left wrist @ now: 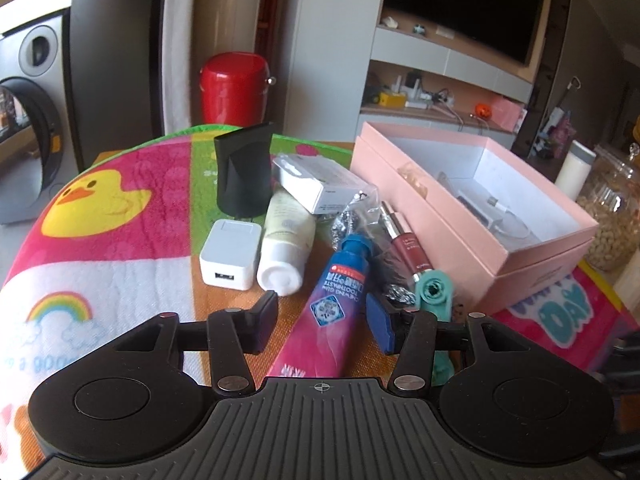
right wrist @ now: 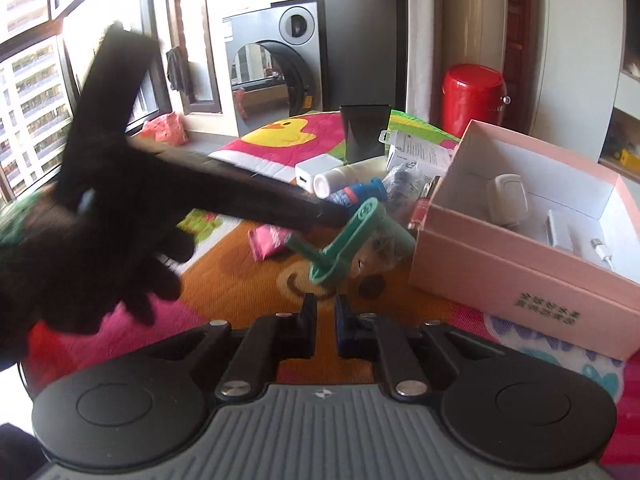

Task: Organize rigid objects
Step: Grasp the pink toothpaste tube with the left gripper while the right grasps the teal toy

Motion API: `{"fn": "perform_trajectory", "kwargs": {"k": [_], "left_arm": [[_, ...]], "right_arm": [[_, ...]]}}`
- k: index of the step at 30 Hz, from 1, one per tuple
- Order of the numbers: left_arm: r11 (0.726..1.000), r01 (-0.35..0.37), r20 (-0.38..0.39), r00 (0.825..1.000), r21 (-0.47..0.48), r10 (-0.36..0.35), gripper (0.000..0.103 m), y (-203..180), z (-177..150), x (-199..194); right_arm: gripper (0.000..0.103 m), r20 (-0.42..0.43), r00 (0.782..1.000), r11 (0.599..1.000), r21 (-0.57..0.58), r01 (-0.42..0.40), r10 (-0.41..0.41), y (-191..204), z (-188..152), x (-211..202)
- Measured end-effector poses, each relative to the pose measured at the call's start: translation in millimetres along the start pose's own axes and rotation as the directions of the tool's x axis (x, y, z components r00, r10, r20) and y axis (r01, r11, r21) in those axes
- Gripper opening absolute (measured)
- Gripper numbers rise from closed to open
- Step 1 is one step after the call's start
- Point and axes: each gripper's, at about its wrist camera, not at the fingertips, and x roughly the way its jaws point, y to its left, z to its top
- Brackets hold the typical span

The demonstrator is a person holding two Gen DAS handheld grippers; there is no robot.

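The toothpaste tube (left wrist: 328, 304) lies flat on the bench, its long axis running from the blue cap (left wrist: 357, 245) at the far end to the crimped pink tail near the camera. It passes between the fingers of the left gripper (left wrist: 326, 326), which stand about half open to either side of the tube; pad contact cannot be confirmed.

The right gripper (right wrist: 325, 330) hovers over the printed mat (right wrist: 240, 280), its fingers drawn nearly together with nothing between them.

A teal plastic tool (right wrist: 344, 240) with a round hub lies just beside the tube's right flank, tilted. Beyond the cap sit a white squeeze tube (left wrist: 285, 240), cap toward the camera, a white USB charger (left wrist: 230, 256), a black wedge-shaped nozzle (left wrist: 243, 168) standing upright, a white carton (left wrist: 320, 184), a wire scourer in clear wrap (left wrist: 352, 216), and a lip gloss (left wrist: 404, 244) pointing away.

The pink cardboard box (left wrist: 460, 216), rigid and lidless, stands to the right, its near corner close to the teal tool. Its interior holds a cable and small white items with floor space free.

The mat is quilted cloth, open and flat to the left around the duck print (left wrist: 96, 200).
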Motion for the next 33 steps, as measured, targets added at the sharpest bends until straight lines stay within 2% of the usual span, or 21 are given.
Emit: {"fn": "perform_trajectory", "kwargs": {"k": [4, 6, 8, 10, 14, 17, 19, 20, 22, 24, 29, 31, 33], "left_arm": [[1.000, 0.020, -0.009, 1.000, -0.007, -0.020, 0.038, 1, -5, -3], [0.999, 0.030, -0.014, 0.999, -0.012, -0.031, 0.034, 2, -12, -13], [0.999, 0.035, -0.016, 0.999, -0.020, -0.035, 0.034, 3, -22, -27], [0.999, 0.020, -0.013, 1.000, -0.039, -0.021, 0.033, 9, -32, -41], [0.992, -0.014, 0.005, 1.000, -0.123, 0.014, 0.033, 27, -46, -63], [0.984, -0.013, 0.017, 1.000, -0.175, 0.016, 0.033, 39, -51, -69], [0.982, -0.009, 0.019, 1.000, -0.186, 0.013, 0.033, 42, -51, -71], [0.984, -0.012, 0.019, 1.000, -0.179, 0.016, 0.033, 41, -52, -72], [0.987, -0.015, 0.022, 1.000, -0.161, 0.018, 0.033, 35, -53, -72], [0.987, 0.002, 0.025, 1.000, -0.161, 0.002, 0.033, 31, -54, -72], [0.988, 0.061, 0.021, 0.998, -0.143, -0.058, 0.033, 8, -54, -65], [0.990, 0.075, 0.019, 0.997, -0.124, -0.073, 0.033, -4, -54, -62], [0.993, 0.056, 0.021, 0.998, -0.105, -0.054, 0.033, -15, -54, -59]], "right_arm": [[0.011, 0.032, 0.999, 0.999, -0.035, 0.039, -0.038, 2, -8, -21], [0.022, 0.068, 0.995, 0.995, -0.065, 0.080, -0.076, 6, -8, -28], [0.049, 0.098, 0.991, 0.992, -0.079, 0.098, -0.090, 8, -4, -29], [0.060, 0.125, 0.987, 0.991, -0.074, 0.113, -0.103, 9, 0, -26], [0.060, 0.128, 0.987, 0.992, -0.062, 0.110, -0.102, 16, 13, -7], [0.060, 0.116, 0.987, 0.992, -0.045, 0.120, -0.114, 22, 23, 16], [0.056, 0.105, 0.982, 0.987, -0.032, 0.159, -0.155, 25, 27, 32], [0.044, 0.095, 0.981, 0.985, -0.023, 0.171, -0.168, 25, 28, 36], [0.034, 0.072, 0.984, 0.987, 0.000, 0.161, -0.161, 22, 27, 36], [0.012, 0.068, 0.990, 0.992, -0.005, 0.126, -0.125, 21, 21, 23], [0.003, 0.016, 0.998, 0.996, 0.066, 0.054, -0.056, 2, -8, -16], [0.003, 0.011, 0.997, 0.993, 0.096, 0.073, -0.074, -8, -19, -31], [0.004, 0.018, 0.992, 0.988, 0.098, 0.119, -0.121, -12, -26, -41]]}}
